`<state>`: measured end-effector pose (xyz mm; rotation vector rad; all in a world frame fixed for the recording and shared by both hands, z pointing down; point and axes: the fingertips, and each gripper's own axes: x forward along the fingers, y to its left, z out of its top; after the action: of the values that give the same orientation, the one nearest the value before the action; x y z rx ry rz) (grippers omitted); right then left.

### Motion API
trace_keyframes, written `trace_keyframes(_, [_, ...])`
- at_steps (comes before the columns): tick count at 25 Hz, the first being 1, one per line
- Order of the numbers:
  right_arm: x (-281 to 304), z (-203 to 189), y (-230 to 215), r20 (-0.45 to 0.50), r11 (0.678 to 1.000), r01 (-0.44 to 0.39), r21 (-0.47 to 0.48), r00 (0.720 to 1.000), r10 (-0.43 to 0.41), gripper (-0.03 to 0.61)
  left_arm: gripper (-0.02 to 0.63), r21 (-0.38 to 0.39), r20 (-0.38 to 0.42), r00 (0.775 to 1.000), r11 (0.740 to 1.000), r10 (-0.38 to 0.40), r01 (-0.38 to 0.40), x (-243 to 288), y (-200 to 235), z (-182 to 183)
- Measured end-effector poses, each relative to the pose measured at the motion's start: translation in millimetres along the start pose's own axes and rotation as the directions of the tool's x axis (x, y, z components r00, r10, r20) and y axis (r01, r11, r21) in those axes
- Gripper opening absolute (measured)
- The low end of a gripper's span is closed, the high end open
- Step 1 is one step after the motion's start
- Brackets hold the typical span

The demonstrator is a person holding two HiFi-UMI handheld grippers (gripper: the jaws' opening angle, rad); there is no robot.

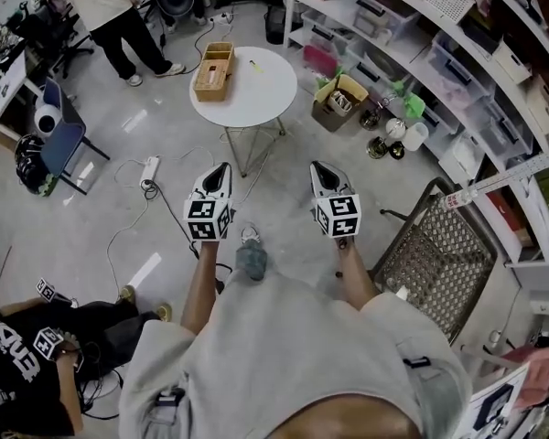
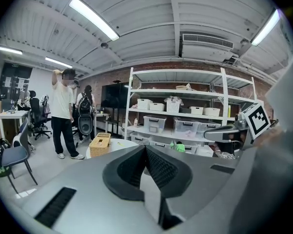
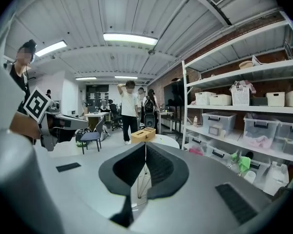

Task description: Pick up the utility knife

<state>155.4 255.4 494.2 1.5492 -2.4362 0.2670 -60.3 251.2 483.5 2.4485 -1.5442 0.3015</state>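
While my left claw and right claw sit clenched and empty, well short of the round desk, I risk shoving the small yellow utility knife, lying near the basket, if neither opens.

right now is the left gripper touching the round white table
Apart. The head view shows bare floor between the left gripper and the table.

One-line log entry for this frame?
stage: pre-grasp | left gripper: shut, empty | right gripper: shut, empty | round table: ahead, unreached | on it: basket, small yellow item (maybe knife)
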Motion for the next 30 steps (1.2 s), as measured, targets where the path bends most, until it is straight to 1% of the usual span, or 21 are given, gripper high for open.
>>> trace_keyframes(13, [143,65,-25,0.003,0.998,0.058,-0.013,0.998,-0.058,0.032,0.020,0.010,0.026,0.997,0.997,-0.074,0.074,120,98,65])
trace_keyframes(18, [186,71,-28,-0.001,0.997,0.073,-0.006,0.997,-0.073,0.032,0.020,0.010,0.023,0.995,0.995,-0.099,0.099,157,130,72])
trace_keyframes(22, [213,77,-32,-0.014,0.996,0.083,-0.007,0.996,-0.083,0.031,0.020,0.006,0.016,0.992,0.993,-0.122,0.122,183,147,76])
trace_keyframes(25, [225,76,-34,-0.024,0.996,0.090,-0.006,0.996,-0.090,0.032,0.020,0.001,0.010,0.991,0.991,-0.136,0.136,196,155,75])
trace_keyframes(30, [237,72,-43,-0.043,0.994,0.106,0.007,0.994,-0.105,0.032,0.020,-0.003,0.000,0.987,0.987,-0.160,0.160,213,156,74])
